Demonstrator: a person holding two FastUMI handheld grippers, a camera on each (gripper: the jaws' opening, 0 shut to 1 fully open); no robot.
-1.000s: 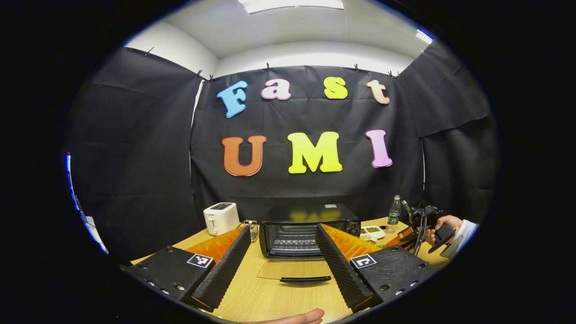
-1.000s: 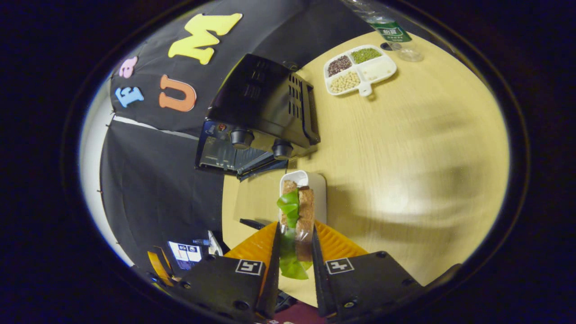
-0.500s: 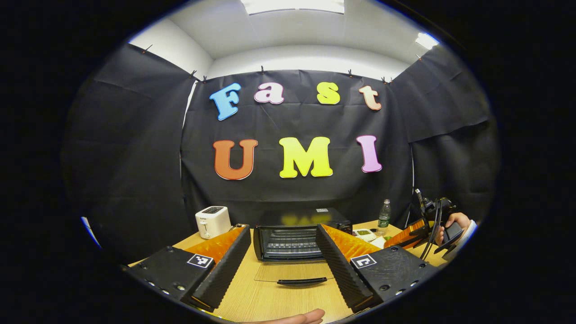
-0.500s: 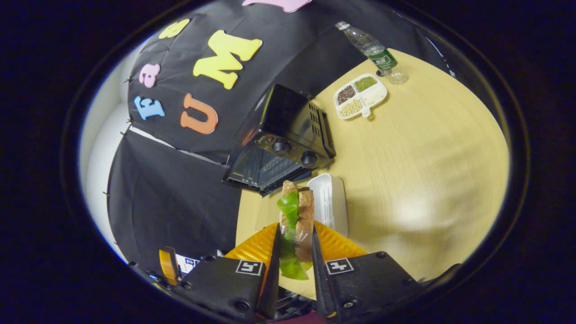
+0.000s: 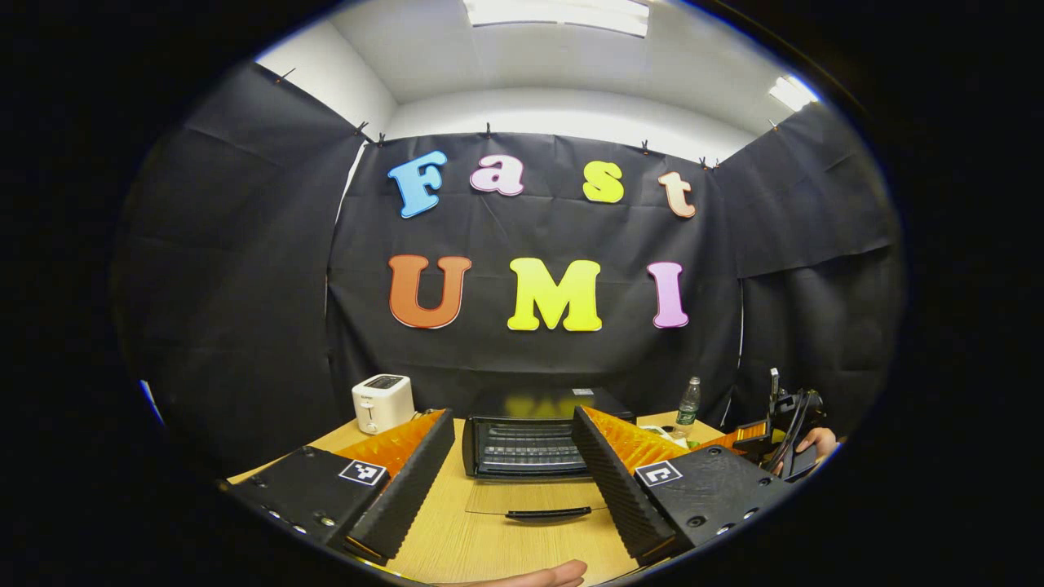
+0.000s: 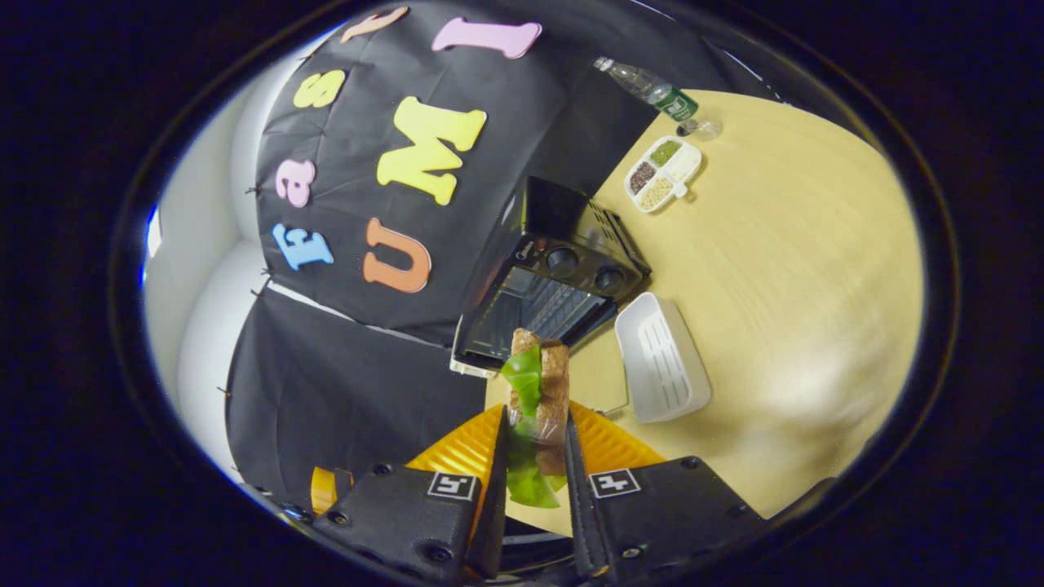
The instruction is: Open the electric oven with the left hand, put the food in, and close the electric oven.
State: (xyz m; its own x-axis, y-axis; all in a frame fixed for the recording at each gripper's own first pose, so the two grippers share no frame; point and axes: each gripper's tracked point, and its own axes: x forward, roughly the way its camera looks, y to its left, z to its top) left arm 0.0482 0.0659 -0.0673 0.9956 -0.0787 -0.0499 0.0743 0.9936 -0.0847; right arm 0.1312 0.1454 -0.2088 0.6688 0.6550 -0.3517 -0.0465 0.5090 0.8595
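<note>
Right now the oven (image 5: 526, 436) sits on the table (image 5: 489, 546) with its door (image 5: 542, 501) dropped flat, rack visible inside. Left gripper (image 5: 514, 477) hangs in front of it, fingers spread wide, empty. Right gripper (image 6: 532, 481) clamps the sandwich (image 6: 542, 391) between both fingers, lettuce sticking out, raised above the table just before the oven (image 6: 555, 297). White tray (image 6: 662, 359) lies beside the oven; toaster (image 5: 382, 403) off left

Recording booth set up as a mock kitchen: black cloth wall (image 5: 245, 285) clipped up, ceiling light panels (image 5: 559, 12), wooden tabletop (image 6: 775, 244) carrying toaster (image 5: 382, 402), electric oven (image 5: 526, 444).
</note>
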